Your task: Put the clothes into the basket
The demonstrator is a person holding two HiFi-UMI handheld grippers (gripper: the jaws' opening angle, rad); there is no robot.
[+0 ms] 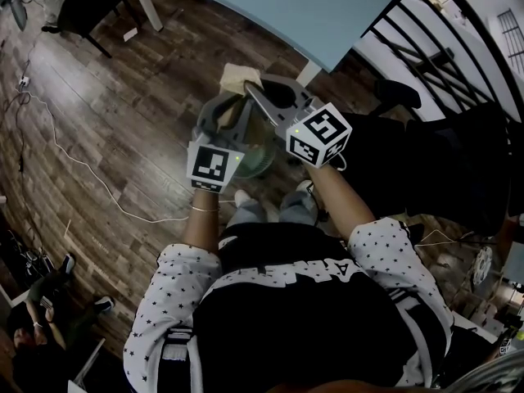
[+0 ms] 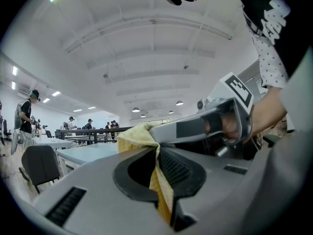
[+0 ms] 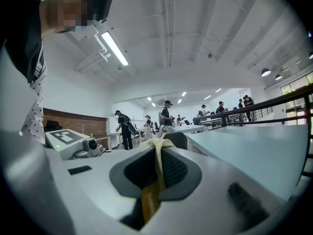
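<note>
Left gripper view | L claw (image 2: 157, 155) clenched on thin crumpled yellow cloth (image 2: 131, 137) | R claw (image 3: 159, 153) pinches same cloth's bunched edge

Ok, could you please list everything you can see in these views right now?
cloth: one, pale yellow, held between both grippers
basket: one, grey-green, apparently round, below the grippers
table: one, light blue, ahead
railing: one, black, right
cable: one, white, trailing at left
chair: one, black, far left
other people: several, dark clothes, background
left gripper: one, grey, fingers shut on the cloth
right gripper: one, grey, fingers shut on the cloth
</note>
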